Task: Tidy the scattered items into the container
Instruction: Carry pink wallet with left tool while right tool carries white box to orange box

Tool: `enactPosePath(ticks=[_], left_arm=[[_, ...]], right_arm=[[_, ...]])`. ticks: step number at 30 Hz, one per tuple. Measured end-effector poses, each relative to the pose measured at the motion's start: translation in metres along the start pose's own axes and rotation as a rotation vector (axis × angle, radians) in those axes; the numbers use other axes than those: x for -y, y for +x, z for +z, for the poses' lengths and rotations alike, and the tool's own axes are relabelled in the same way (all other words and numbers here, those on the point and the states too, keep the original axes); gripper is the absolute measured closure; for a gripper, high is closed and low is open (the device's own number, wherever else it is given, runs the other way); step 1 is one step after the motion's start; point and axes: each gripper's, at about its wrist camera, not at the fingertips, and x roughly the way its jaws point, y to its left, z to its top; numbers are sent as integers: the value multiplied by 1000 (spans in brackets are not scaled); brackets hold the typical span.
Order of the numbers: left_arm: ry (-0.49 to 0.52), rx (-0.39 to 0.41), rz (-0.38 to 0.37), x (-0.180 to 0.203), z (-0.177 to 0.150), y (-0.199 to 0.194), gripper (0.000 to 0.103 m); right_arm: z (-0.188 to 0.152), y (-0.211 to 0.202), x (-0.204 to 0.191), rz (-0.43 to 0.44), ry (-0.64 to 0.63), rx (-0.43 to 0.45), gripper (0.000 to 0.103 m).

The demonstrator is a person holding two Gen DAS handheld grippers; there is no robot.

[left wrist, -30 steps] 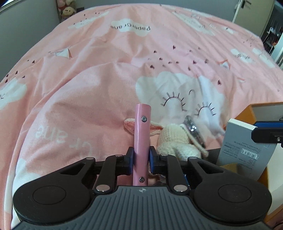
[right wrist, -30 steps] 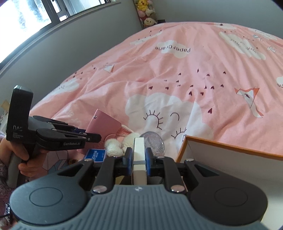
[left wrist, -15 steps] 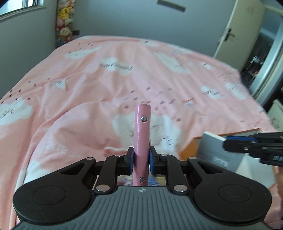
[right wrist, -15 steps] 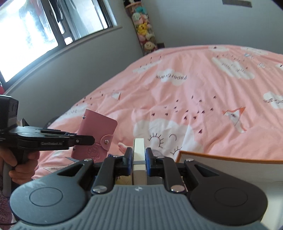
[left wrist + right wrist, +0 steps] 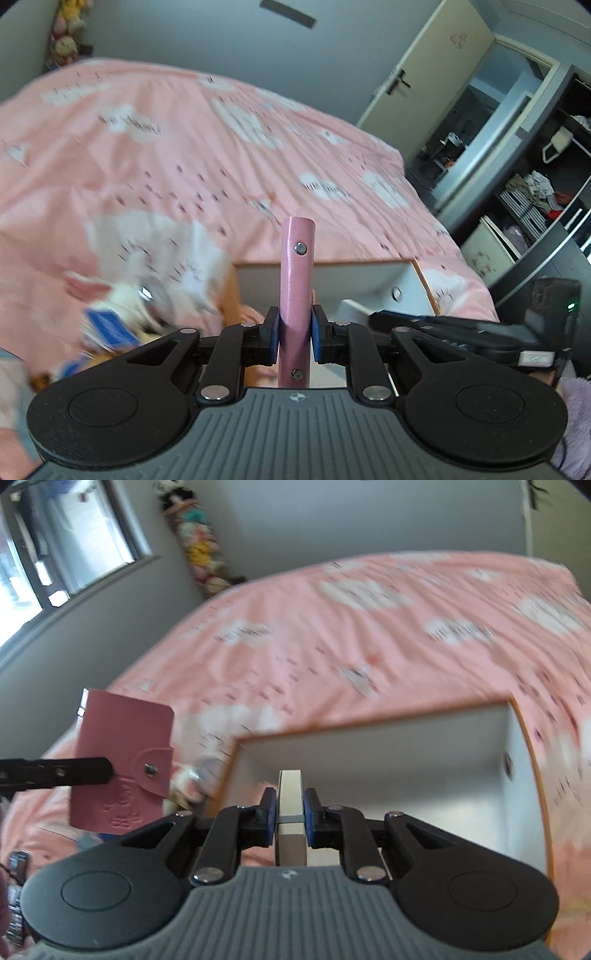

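Observation:
My left gripper (image 5: 294,332) is shut on a pink snap-button card wallet (image 5: 297,258), held upright and edge-on; in the right wrist view the wallet (image 5: 122,760) hangs left of the box. My right gripper (image 5: 290,812) is shut on a slim white carton (image 5: 290,786), held over the open box (image 5: 369,746), which has white walls and an orange rim. In the left wrist view the box (image 5: 325,275) lies just ahead, and the right gripper (image 5: 373,317) reaches in from the right. A cream plush toy (image 5: 122,295) and a blue pack (image 5: 110,326) lie on the bed, left of the box.
A pink cloud-print duvet (image 5: 184,155) covers the bed. A round shiny item (image 5: 207,768) rests by the plush toy (image 5: 184,781). Stuffed toys (image 5: 199,550) hang in the far corner beside a window (image 5: 74,535). A door (image 5: 424,74) and open wardrobe (image 5: 535,192) stand to the right.
Both grippers have swung right and risen with their loads. The right gripper now sits over the box's opening, and the left one faces the box instead of the plush toy.

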Motion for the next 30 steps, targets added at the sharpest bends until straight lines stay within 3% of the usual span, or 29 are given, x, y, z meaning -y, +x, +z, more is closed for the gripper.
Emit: enactPosePath(ticks=[9, 22, 30], left_arm=[[-45, -87, -42, 3, -22, 53, 84], [-48, -144, -35, -2, -30, 78, 84], [-65, -146, -46, -7, -28, 80, 84]], right_arm=[[-25, 44, 23, 2, 108, -82, 86], [-33, 59, 43, 73, 189, -229, 85], [-35, 72, 54, 1, 137, -349, 80]])
